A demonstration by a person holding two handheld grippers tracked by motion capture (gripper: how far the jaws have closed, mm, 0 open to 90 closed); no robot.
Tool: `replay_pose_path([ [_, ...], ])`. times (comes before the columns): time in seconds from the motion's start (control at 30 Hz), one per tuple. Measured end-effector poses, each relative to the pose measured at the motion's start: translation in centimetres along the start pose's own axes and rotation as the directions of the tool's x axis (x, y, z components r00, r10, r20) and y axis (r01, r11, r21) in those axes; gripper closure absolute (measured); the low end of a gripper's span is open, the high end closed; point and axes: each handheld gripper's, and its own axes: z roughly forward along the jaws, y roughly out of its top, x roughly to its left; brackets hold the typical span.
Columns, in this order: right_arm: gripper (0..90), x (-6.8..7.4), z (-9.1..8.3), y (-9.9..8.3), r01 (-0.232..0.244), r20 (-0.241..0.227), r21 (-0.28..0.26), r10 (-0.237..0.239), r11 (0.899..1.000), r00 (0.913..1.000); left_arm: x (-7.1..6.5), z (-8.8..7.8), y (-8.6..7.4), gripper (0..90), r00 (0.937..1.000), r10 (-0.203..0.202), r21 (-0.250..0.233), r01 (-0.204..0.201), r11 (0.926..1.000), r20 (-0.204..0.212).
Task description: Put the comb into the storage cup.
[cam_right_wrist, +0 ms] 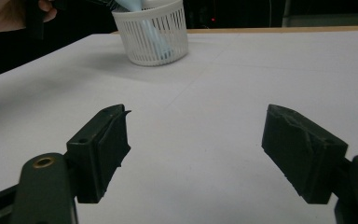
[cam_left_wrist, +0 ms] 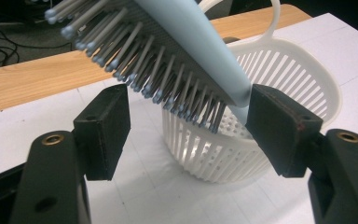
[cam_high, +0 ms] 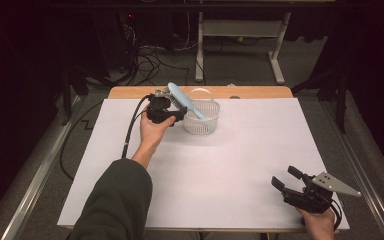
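Observation:
A light blue hairbrush leans in a white slatted basket at the back of the table, handle down inside and bristled head sticking up to the left. My left gripper is just left of the basket, at the brush head. In the left gripper view the brush crosses between my jaws; the right pad meets its smooth back, while the left pad stands off the bristles, so the left gripper is open. My right gripper rests near the front right, open and holding nothing.
A white sheet covers the table, with a wooden strip showing along the back edge. The left gripper's cable trails over the left part of the table. Behind the table are floor cables and a desk's legs.

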Motion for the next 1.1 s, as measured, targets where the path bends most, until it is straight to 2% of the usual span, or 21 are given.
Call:
replay_pose_path([
  [1.1,23.3,0.0,0.0,0.0,0.002,0.011,0.003,-0.002,1.0,0.9999,1.5,-4.2,-0.8,31.3,0.9999,0.015,-0.06,-0.016,0.9981,-0.003],
])
